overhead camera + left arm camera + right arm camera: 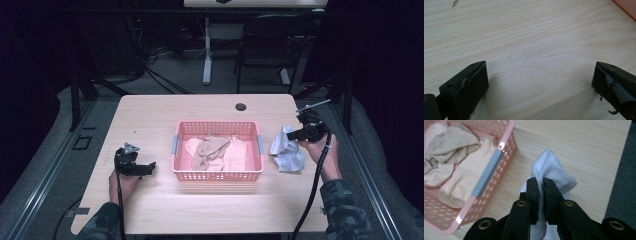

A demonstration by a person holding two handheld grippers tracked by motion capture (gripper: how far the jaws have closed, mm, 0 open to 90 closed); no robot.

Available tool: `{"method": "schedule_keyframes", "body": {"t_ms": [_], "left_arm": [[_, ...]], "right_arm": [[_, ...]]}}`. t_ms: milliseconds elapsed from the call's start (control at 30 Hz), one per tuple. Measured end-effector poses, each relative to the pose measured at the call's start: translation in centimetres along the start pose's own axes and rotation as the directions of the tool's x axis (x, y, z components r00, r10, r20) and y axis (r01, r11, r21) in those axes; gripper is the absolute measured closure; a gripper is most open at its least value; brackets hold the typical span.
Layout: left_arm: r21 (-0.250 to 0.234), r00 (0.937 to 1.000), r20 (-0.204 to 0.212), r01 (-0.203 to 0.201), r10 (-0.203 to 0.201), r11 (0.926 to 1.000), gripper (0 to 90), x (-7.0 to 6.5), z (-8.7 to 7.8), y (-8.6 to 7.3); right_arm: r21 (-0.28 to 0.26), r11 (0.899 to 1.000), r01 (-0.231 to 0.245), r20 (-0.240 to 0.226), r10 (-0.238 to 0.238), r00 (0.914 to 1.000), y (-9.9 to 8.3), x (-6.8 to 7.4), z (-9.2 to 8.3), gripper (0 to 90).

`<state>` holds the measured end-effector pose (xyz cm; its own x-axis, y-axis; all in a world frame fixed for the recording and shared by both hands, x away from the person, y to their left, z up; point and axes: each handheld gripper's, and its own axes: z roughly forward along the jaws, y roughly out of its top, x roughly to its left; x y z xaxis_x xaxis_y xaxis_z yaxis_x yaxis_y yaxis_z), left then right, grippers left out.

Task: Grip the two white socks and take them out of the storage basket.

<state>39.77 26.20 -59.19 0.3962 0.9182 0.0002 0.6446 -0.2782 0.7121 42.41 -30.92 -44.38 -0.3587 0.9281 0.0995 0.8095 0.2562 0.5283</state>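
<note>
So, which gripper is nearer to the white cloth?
Right. The right gripper is shut on the white cloth, right of the pink basket. The left gripper rests across the basket, open.

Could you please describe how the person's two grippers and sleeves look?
Both grippers are black. The left gripper carries a grey three-cornered plate on top, and its flat jaw pads look scuffed in the left gripper view. The right gripper shows brass-coloured rivets at its joints. A black cable trails from each. The sleeves have a dark camouflage pattern.
</note>
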Motion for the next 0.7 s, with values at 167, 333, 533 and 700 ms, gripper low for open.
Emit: {"method": "schedule_keyframes", "body": {"t_ms": [167, 333, 533, 700], "left_arm": [[-0.001, 1.0, 0.0, -0.001, 0.001, 1.0, 0.5, 0.0, 0.0, 0.0], [-0.001, 1.0, 0.0, 0.0, 0.0, 1.0, 0.6, 0.0, 0.0, 0.0], [0.0, 1.0, -0.002, 0.001, -0.001, 1.0, 0.6, 0.0, 0.0, 0.0], [-0.001, 1.0, -0.002, 0.002, -0.002, 1.0, 0.6, 0.0, 0.0, 0.0]], "right_arm": [[0.066, 0.997, -0.044, 0.009, 0.043, 0.999, -1.1, -1.1, 3.2, 83.7], [0.109, 0.99, -0.085, -0.012, 0.087, 0.9962, -1.8, -1.9, 5.5, 83.3], [0.119, 0.989, -0.089, -0.012, 0.091, 0.9958, -1.9, -1.9, 6.7, 82.5], [0.127, 0.988, -0.089, -0.013, 0.091, 0.9957, -2.3, -1.5, 7.7, 80.9]]}}
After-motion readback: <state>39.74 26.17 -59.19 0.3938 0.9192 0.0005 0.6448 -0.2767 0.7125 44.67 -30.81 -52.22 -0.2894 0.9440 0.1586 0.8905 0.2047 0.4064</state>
